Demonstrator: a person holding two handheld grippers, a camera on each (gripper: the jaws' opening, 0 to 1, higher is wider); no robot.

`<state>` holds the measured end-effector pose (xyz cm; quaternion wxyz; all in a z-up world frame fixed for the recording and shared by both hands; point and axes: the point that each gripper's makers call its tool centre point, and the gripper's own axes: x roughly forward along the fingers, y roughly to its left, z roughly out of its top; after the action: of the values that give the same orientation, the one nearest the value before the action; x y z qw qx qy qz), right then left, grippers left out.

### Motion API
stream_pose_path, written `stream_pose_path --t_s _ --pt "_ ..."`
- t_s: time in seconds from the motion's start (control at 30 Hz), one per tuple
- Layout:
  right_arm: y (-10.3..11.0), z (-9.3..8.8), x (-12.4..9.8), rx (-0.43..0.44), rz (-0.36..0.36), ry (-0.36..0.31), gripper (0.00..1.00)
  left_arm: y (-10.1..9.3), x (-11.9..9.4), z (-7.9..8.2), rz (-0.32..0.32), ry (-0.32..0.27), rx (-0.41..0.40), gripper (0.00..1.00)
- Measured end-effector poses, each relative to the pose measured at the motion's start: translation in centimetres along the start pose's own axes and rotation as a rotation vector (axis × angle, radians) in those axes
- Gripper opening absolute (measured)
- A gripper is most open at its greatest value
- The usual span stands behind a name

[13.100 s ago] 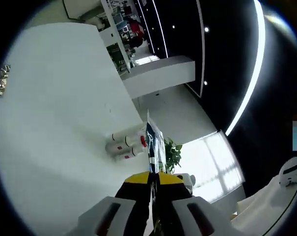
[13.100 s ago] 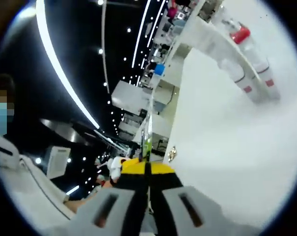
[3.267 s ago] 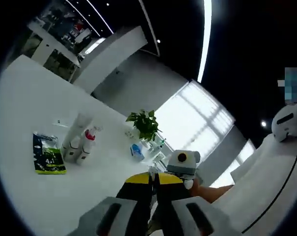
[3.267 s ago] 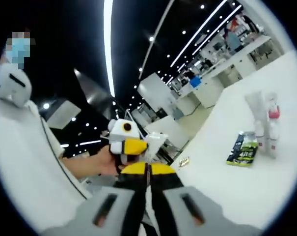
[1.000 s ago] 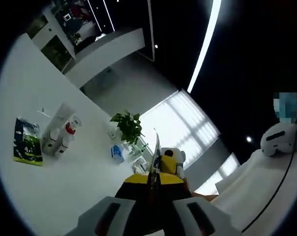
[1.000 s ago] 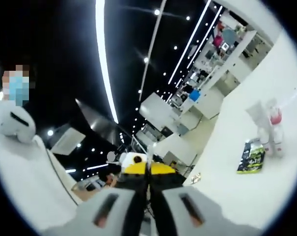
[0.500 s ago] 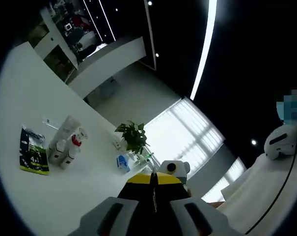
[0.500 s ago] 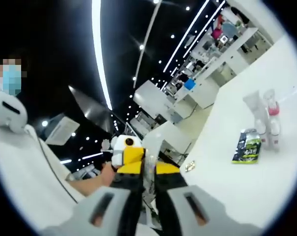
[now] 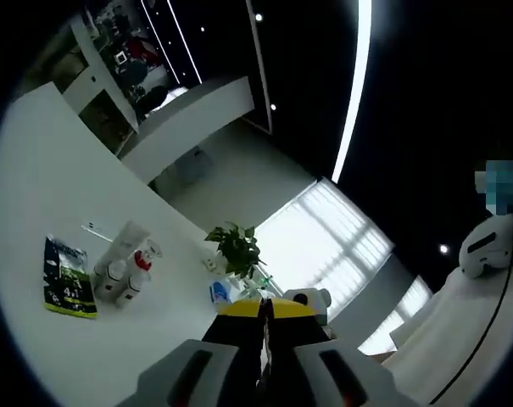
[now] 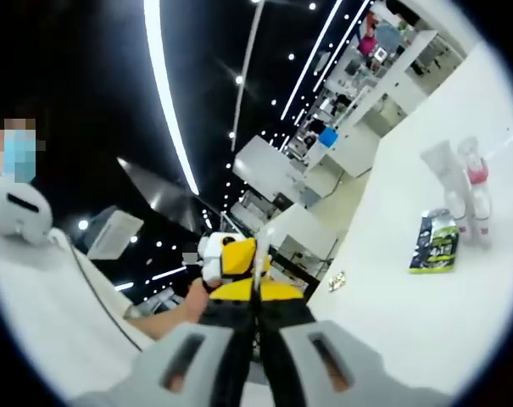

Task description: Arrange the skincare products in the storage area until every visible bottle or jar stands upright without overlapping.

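Standing white cylindrical bottles [image 9: 120,275] beside flat glossy sachet [image 9: 67,278].

We can read no text with certainty. The green and black sachet [image 9: 67,278] lying on the tabletop [image 9: 36,203] carries pale print, too small and blurred to make out.

You have the sachet [image 9: 68,280] lying flat on the table [image 9: 36,186] — just beside it stand the tube [image 9: 120,254] and two bottles [image 9: 134,278], bunched together. Well apart sits a potted plant [image 9: 237,248] near the table's edge — a small box [image 9: 220,292] beside it.
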<state>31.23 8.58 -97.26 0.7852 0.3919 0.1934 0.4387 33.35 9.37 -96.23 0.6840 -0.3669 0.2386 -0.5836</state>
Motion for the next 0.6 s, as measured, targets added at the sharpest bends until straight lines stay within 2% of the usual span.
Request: stream_pose_path --t_s 0.3,0.37,0.43,0.53,0.57,0.6 --pt "-0.1 0.1 0.5 0.010 0.004 -0.003 0.00 0.7 -1.2 0.5 -0.002 -0.020 -0.076 0.05" --pt "-0.3 0.6 0.4 0.035 0.016 -0.026 0.00 0.4 -1.5 -0.8 -0.008 0.037 -0.124 0.09" --pt "-0.5 0.9 0.5 0.041 0.016 -0.030 0.00 0.2 -1.6 -1.6 -0.006 0.057 -0.124 0.12" --pt "-0.2 0.5 1.0 0.044 0.034 -0.003 0.00 -0.1 -1.6 -2.2 -0.005 0.052 -0.121 0.09" --pt "-0.2 0.3 1.1 0.054 0.039 0.005 0.00 0.0 -1.7 -2.1 0.000 0.029 -0.139 0.05" --pt "-0.1 0.2 1.1 0.057 0.042 0.008 0.00 0.0 -1.7 -2.1 0.000 0.030 -0.137 0.03"
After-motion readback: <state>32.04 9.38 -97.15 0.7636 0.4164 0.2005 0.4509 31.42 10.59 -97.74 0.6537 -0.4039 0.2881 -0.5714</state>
